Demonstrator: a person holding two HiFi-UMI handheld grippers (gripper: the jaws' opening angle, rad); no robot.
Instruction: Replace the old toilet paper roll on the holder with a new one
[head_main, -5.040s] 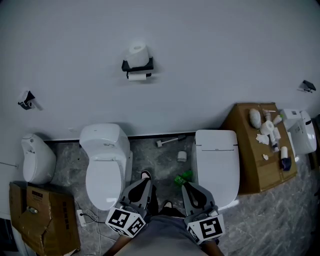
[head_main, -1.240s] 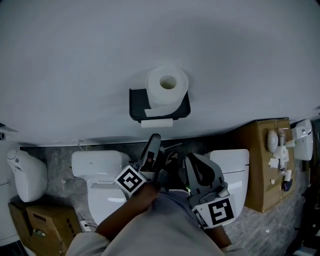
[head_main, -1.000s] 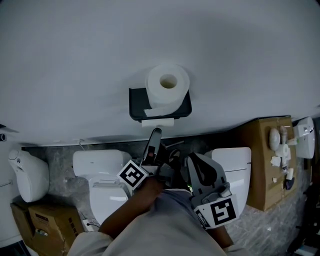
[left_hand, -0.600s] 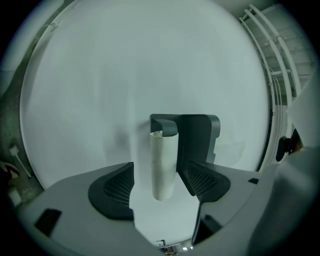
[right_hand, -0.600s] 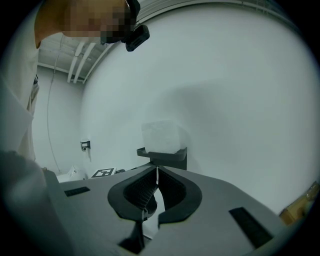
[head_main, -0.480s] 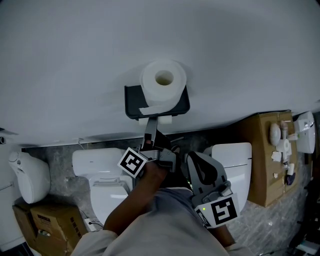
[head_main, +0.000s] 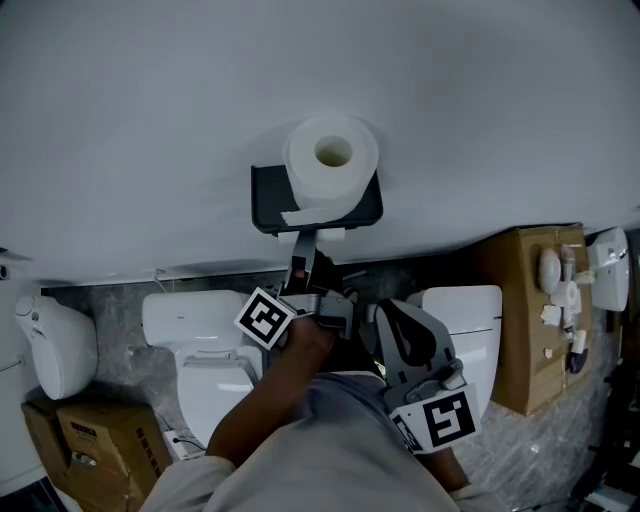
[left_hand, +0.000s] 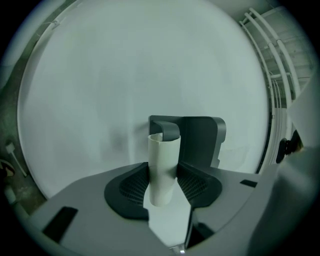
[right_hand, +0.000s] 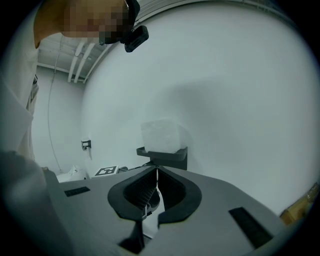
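A dark wall holder (head_main: 268, 200) carries a full white roll (head_main: 330, 165) on its top shelf. Under the shelf, a bare pale cardboard tube (head_main: 334, 235) hangs on the holder's arm. My left gripper (head_main: 305, 250) reaches up to it. In the left gripper view the tube (left_hand: 163, 150) stands between the left gripper's (left_hand: 162, 171) pads, which have just been closing and touch it on both sides; the holder arm (left_hand: 200, 137) is right behind. My right gripper (head_main: 388, 312) hangs lower, shut and empty (right_hand: 156, 172), and points at the holder (right_hand: 165, 154).
Below the holder stand a white toilet (head_main: 205, 350) at the left and another (head_main: 465, 330) at the right. A brown cabinet (head_main: 515, 330) with small items is at far right. A white fixture (head_main: 55, 340) and a cardboard box (head_main: 85, 450) are at far left.
I have come close to the wall. Over the last second the left gripper rose from below the holder to the tube, which now stands between its jaws. The right gripper stayed put.
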